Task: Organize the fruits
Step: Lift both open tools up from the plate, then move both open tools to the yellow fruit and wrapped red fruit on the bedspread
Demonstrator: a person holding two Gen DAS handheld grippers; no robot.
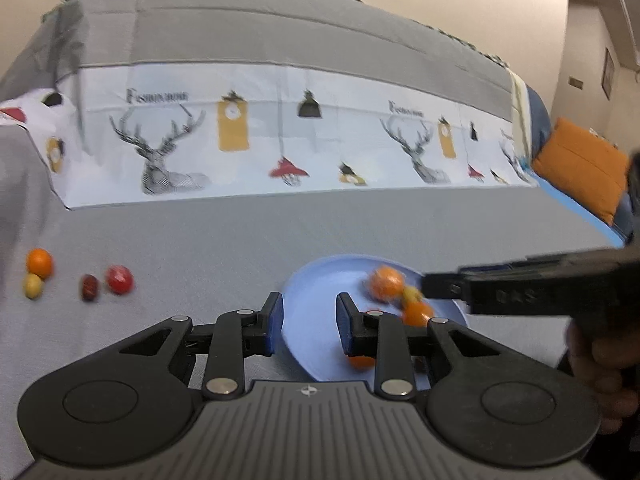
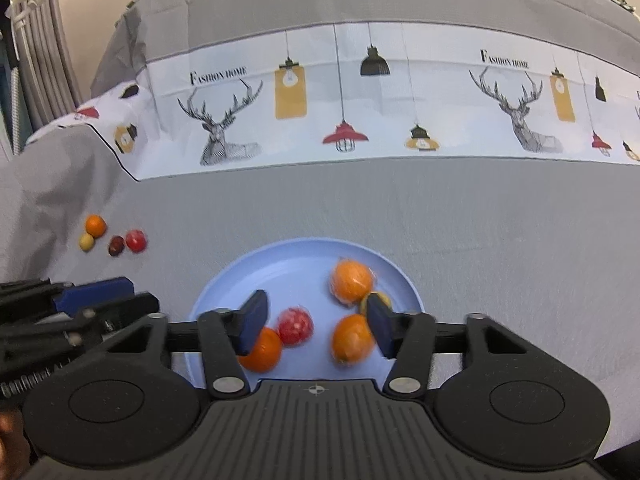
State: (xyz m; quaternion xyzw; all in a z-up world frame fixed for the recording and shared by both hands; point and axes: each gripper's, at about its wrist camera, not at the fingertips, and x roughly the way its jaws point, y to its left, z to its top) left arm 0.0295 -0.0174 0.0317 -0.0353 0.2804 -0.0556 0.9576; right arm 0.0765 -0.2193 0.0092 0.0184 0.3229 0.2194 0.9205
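Both my left gripper [image 1: 310,320] and right gripper [image 2: 316,322] hover spread and empty over the blue plate [image 2: 280,272] of oranges; next, I judge, the four fruits [image 2: 114,236] lying loose on the grey cloth.

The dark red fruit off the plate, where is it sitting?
In the right wrist view the dark red fruit lies far left on the grey cloth, between a small yellow fruit and a bright red fruit.
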